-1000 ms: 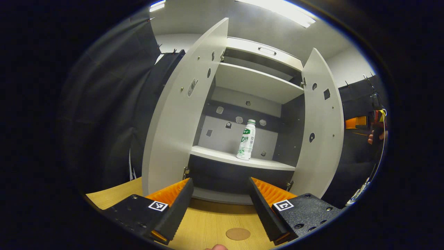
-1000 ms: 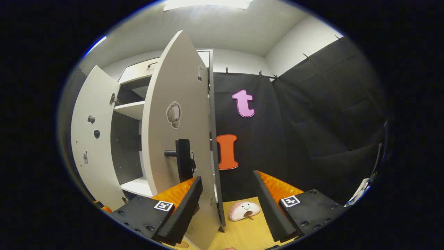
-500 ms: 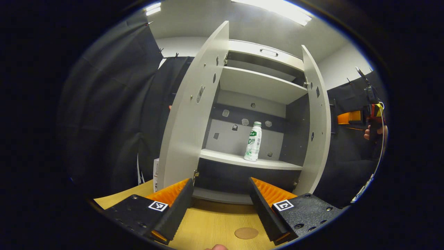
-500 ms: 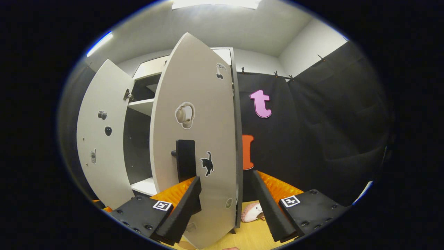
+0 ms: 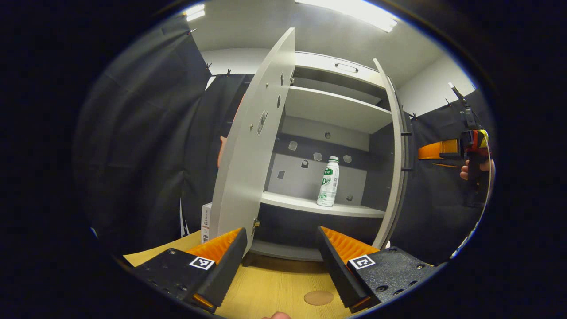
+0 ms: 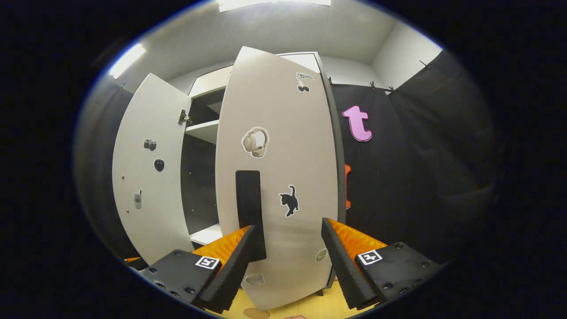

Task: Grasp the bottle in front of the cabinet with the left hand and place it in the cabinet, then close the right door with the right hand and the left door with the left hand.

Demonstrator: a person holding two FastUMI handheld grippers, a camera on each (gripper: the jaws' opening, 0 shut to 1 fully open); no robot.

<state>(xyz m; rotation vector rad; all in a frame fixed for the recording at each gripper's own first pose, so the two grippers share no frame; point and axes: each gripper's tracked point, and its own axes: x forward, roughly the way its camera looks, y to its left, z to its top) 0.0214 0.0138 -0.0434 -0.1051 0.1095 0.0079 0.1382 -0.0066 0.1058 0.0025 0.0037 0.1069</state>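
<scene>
White bottle [image 5: 328, 181] already stands on the cabinet [image 5: 336, 108] middle shelf, so placing looks done; right door [image 6: 277, 177] is only partway swung in, left door [image 5: 248, 146] wide open, both closings remain. Right gripper [image 6: 288, 261] spread, facing the door's outer side by the black handle [image 6: 250, 212], contact unclear; left gripper [image 5: 280, 266] spread and empty above the wooden table [image 5: 274, 288]

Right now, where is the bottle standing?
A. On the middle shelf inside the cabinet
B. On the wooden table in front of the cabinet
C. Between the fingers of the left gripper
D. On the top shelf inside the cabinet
A. In the left gripper view the bottle stands upright on the cabinet's middle shelf, and the left gripper is open with nothing between its fingers.
</scene>
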